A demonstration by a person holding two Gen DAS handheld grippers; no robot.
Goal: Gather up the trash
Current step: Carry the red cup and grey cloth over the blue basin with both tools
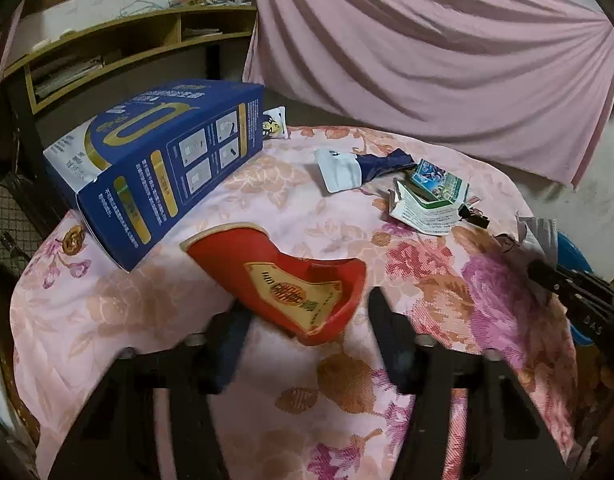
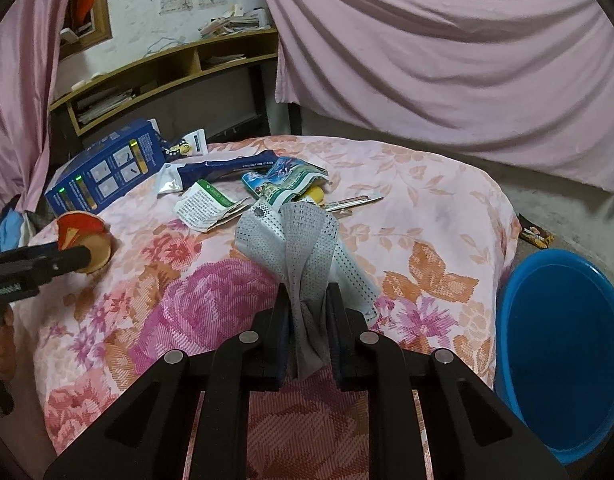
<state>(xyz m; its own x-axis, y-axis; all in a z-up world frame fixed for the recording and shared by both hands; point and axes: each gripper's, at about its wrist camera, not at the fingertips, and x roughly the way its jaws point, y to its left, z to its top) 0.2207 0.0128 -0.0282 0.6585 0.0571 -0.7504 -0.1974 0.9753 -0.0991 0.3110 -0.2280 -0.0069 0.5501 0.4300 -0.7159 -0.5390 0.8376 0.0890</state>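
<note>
Trash: the red paper cup (image 1: 291, 284) lies flattened at centre frame between the left gripper (image 1: 307, 320)'s parted, unclosed jaws, so square up before squeezing, while the right gripper (image 2: 307, 300) pinches the grey mesh cloth (image 2: 307, 240) near the blue basin (image 2: 563, 352) at lower right.

A crushed red paper cup (image 1: 295, 284) with a gold label lies on its side on the flowered cloth of the desk (image 1: 107, 320). A grey perforated face mask (image 2: 307, 256) stands bunched and upright. Behind it lie a torn green-and-white carton (image 2: 211, 204), a blue-green wrapper (image 2: 283, 180), a dark blue pouch (image 2: 227, 168) and a large blue box (image 1: 163, 160) on its side.
</note>
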